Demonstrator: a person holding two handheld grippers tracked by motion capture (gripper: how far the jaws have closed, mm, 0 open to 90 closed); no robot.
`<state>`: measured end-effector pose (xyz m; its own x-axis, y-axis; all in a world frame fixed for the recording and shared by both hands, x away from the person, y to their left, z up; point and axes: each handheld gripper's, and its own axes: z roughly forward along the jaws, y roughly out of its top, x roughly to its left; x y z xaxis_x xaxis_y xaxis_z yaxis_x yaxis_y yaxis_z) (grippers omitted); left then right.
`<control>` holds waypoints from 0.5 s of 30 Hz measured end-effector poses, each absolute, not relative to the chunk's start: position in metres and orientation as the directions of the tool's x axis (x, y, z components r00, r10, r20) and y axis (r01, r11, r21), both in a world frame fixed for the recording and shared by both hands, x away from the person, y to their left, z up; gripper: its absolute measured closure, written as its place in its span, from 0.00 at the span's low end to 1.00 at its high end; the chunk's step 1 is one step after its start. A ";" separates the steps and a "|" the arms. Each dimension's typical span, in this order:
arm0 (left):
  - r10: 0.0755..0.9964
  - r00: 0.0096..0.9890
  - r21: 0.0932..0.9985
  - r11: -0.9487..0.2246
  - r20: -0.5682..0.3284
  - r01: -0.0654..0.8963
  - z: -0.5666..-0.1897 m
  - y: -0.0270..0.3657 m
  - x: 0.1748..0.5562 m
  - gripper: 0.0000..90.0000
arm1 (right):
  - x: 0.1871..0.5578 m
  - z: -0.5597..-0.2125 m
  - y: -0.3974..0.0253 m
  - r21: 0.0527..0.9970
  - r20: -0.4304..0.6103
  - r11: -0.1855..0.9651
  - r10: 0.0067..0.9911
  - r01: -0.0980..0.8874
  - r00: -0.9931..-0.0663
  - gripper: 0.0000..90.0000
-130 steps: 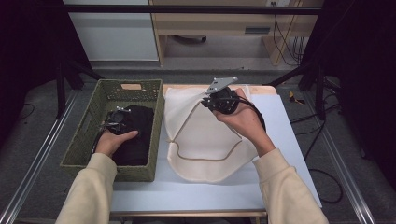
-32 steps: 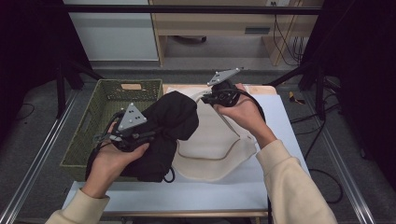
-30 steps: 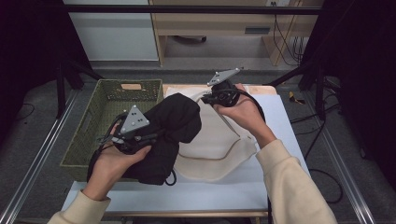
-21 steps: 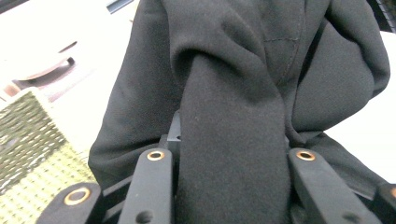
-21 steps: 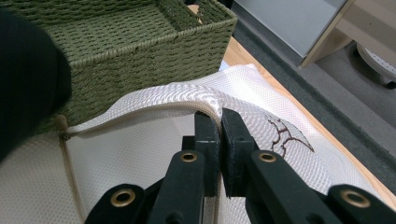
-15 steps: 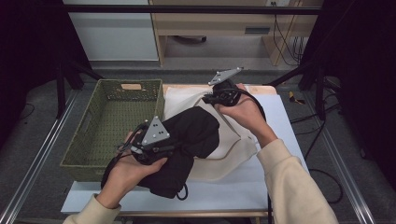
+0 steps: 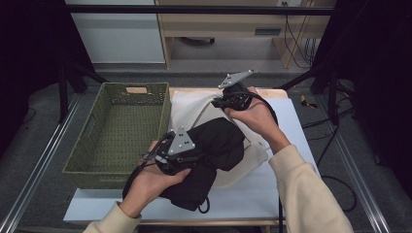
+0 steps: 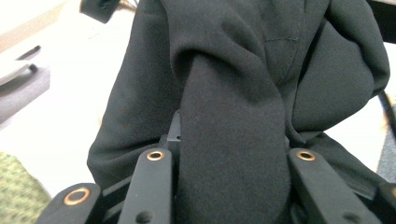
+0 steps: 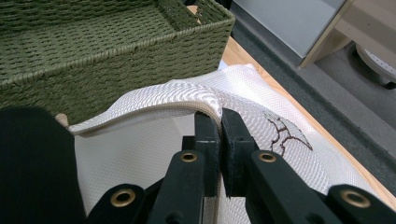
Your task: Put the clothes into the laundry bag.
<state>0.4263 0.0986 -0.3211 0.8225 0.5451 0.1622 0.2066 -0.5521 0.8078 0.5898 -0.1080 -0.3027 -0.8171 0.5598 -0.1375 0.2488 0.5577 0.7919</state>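
Note:
A bunched black garment (image 7: pixel 221 143) hangs from my left gripper (image 7: pixel 192 156), which is shut on a thick fold of it. In the left gripper view the black garment (image 8: pixel 243 70) bulges up between the two jaws of the left gripper (image 8: pixel 229 161). It lies over the mouth of a white mesh bag (image 7: pixel 192 109) spread on the table. My right gripper (image 7: pixel 217 103) is shut on the bag's rim and holds it lifted. The right gripper (image 9: pixel 219 116) pinches the bag's hem (image 9: pixel 154 100), with the black garment (image 9: pixel 32 163) at the lower left.
A green woven basket (image 7: pixel 121 126) stands at the left of the white table (image 7: pixel 257 194), close beside the bag; its near wall (image 9: pixel 107 60) rises just behind the bag's rim. A wooden strip (image 9: pixel 289 93) edges the table's far side.
My left gripper lifted the black garment out of the basket and carried it right and toward the person, over the white bag. The right gripper kept hold of the bag's rim.

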 end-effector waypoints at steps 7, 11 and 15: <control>0.535 0.829 0.808 -0.555 0.162 0.200 -0.326 0.082 0.424 0.72 | 0.588 -0.302 -0.110 0.792 -0.143 0.559 0.560 0.245 -0.816 0.96; 0.543 0.826 0.806 -0.552 0.152 0.214 -0.333 0.077 0.429 0.72 | 0.587 -0.302 -0.112 0.794 -0.146 0.559 0.559 0.241 -0.816 0.96; 0.561 0.817 0.810 -0.538 0.136 0.235 -0.343 0.075 0.438 0.72 | 0.586 -0.301 -0.114 0.793 -0.149 0.560 0.560 0.240 -0.815 0.96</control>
<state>0.4382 0.0754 -0.3426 0.8167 0.5608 0.1359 0.2347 -0.5380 0.8097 0.5857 -0.1136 -0.3014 -0.8150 0.5601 -0.1487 0.2402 0.5601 0.7929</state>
